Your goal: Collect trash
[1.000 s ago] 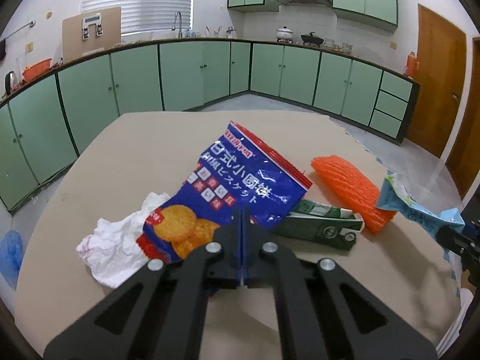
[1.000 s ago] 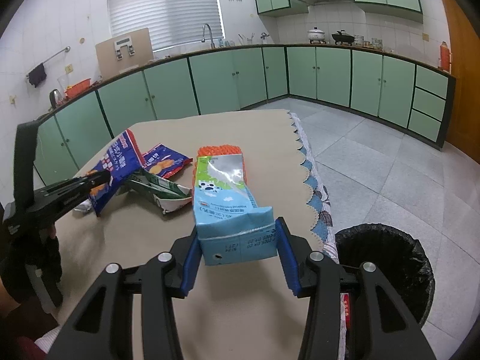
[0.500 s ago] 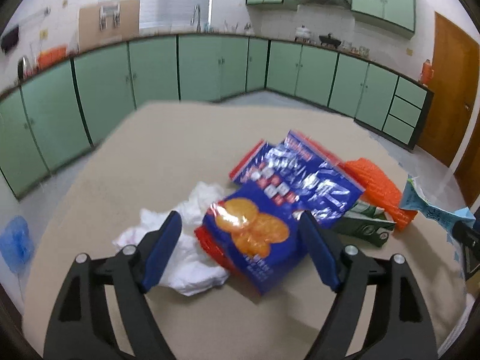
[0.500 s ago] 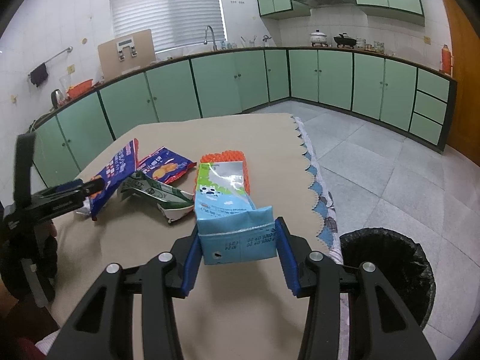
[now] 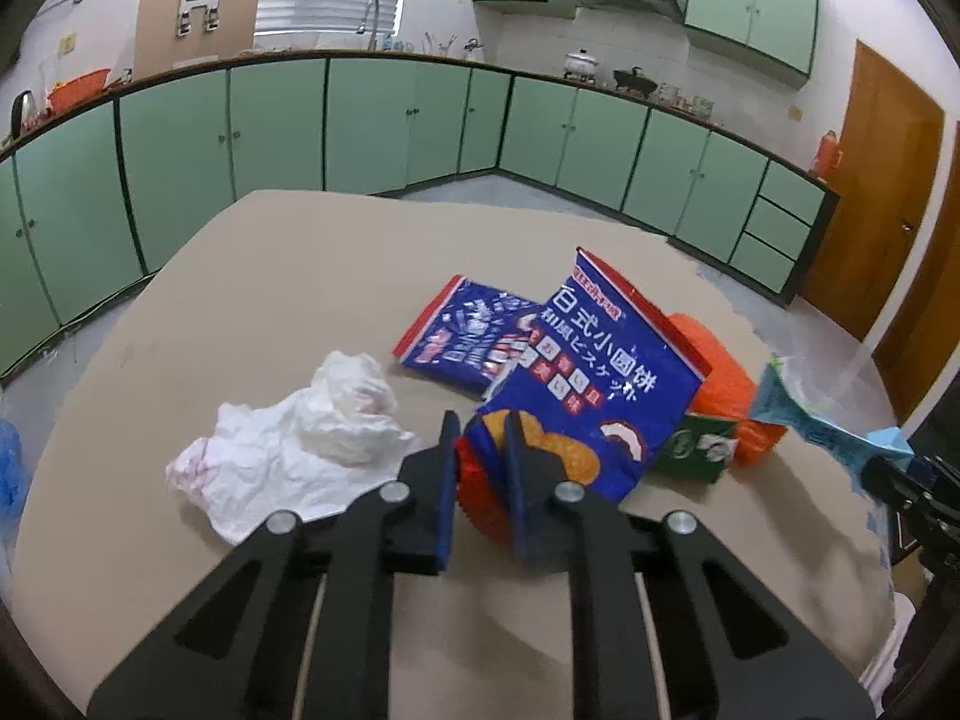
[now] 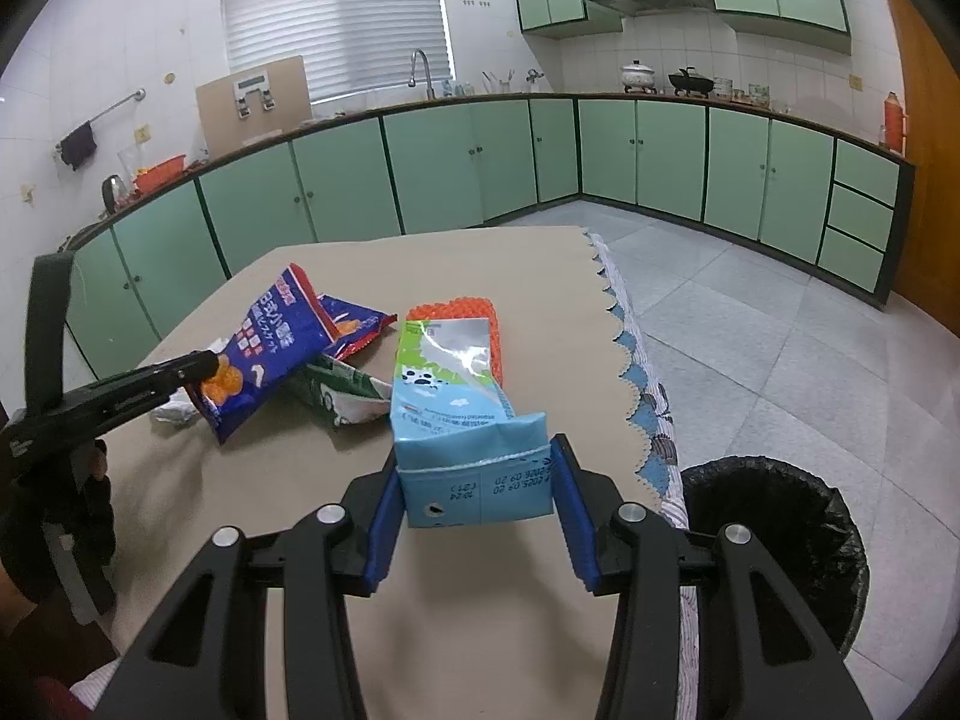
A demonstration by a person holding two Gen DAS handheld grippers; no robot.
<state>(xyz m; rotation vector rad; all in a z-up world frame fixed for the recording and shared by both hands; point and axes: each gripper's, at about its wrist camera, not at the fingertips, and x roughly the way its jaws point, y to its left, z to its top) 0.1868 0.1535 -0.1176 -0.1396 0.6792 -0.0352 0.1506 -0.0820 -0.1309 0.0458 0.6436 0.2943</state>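
The left gripper (image 5: 480, 468) has its two blue-padded jaws pinched almost together on the bottom corner of a blue biscuit bag (image 5: 591, 384), which stands tilted up off the table (image 5: 288, 276); the bag carries white Japanese lettering reading 日式小圆饼 over a row of small red and white squares, with round orange biscuits printed at the gripped end and a red band along its top edge; a second blue snack wrapper (image 5: 471, 339) lies flat just behind it, its print too crumpled to read; a crumpled white tissue (image 5: 306, 438) sits on the table just left of the jaws; a flattened green carton (image 5: 693, 450) lies under the bag's right side, against an orange foam net (image 5: 717, 378)

The right gripper (image 6: 477, 501) clamps a light blue milk carton (image 6: 459, 414) by its base, jaws spread to the carton's width and pressing both sides; the base shows date print seen upside down (it looks like 2025 09 20, with a smaller line I cannot make out), and the panel above bears a cow-patch pattern on green and a silvery torn top; the carton is held above the table's near edge, left of a bin (image 6: 780, 546) lined with a black bag on the floor
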